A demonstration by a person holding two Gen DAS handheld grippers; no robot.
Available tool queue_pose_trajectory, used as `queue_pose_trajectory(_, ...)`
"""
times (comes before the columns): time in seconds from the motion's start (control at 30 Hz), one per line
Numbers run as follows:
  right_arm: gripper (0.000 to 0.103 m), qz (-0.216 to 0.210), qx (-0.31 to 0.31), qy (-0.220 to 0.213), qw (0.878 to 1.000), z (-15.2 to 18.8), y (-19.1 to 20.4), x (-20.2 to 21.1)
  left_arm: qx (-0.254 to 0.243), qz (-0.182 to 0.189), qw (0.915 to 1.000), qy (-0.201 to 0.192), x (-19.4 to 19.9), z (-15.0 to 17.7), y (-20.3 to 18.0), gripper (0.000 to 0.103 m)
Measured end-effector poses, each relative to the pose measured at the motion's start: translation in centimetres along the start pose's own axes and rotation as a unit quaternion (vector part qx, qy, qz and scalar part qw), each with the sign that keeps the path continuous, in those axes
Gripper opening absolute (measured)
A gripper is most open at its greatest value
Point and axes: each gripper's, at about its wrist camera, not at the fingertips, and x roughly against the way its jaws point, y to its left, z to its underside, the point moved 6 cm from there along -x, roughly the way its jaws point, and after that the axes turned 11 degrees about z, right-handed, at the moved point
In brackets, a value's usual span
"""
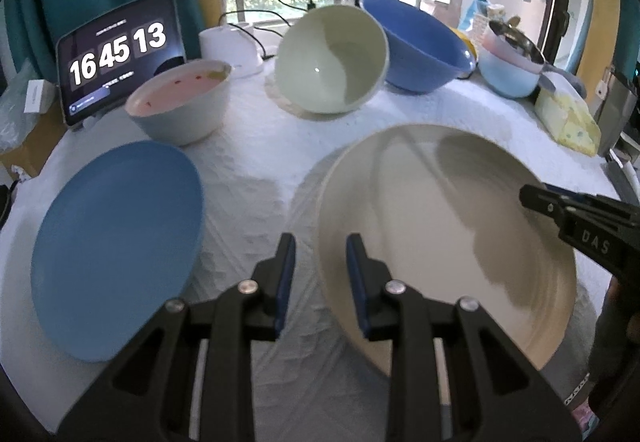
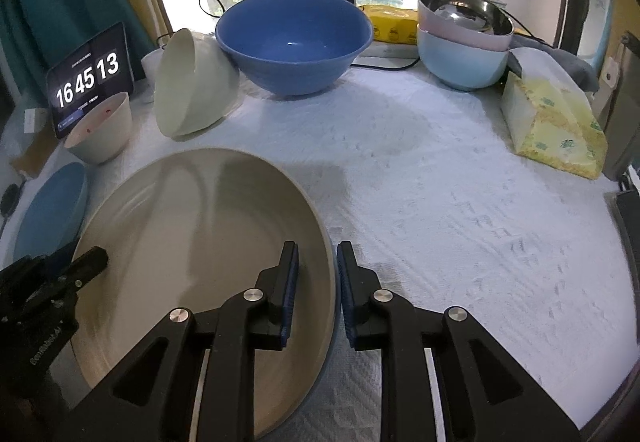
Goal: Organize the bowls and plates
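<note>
White cloth (image 2: 440,182): both grippers (image 1: 320,262) (image 2: 318,270) straddle beige plate (image 2: 200,242) rim, narrow, seemingly unclamped.

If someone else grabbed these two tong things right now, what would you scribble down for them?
Left gripper: open, astride the beige plate's left rim.
Right gripper: open, astride its right rim. Neither visibly pinches.
Blue plate lies alone at left. Pink-lined bowl, tipped cream bowl and big blue bowl sit loose behind.
Done: nested bowls at back right.
Left: stack the plates, nest the loose bowls.
</note>
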Motion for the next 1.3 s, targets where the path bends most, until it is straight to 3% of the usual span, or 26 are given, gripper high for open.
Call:
queue_pose_trajectory(0.3, 0.029, 0.012, 0.013, -0.034, 0.999, -1.3, 1.0, 2.8, 0.019, 0.005, 0.9992, -0.035, 2.8, -0.6, 2.0, 0.044)
queue_pose_trajectory(0.6, 0.03, 0.003, 0.044, -0.046, 0.998, -1.8, 4.4, 4.4, 0.036, -0.003, 0.9973, -0.064, 5.3, -0.8, 4.3, 0.045)
queue_pose_trajectory(1.3, 0.03, -0.01, 0.099, -0.052, 0.994, -2.4, 11.6, 5.6, 0.077, -0.035, 0.9928, -0.085, 8.4, 0.1, 11.2, 0.046)
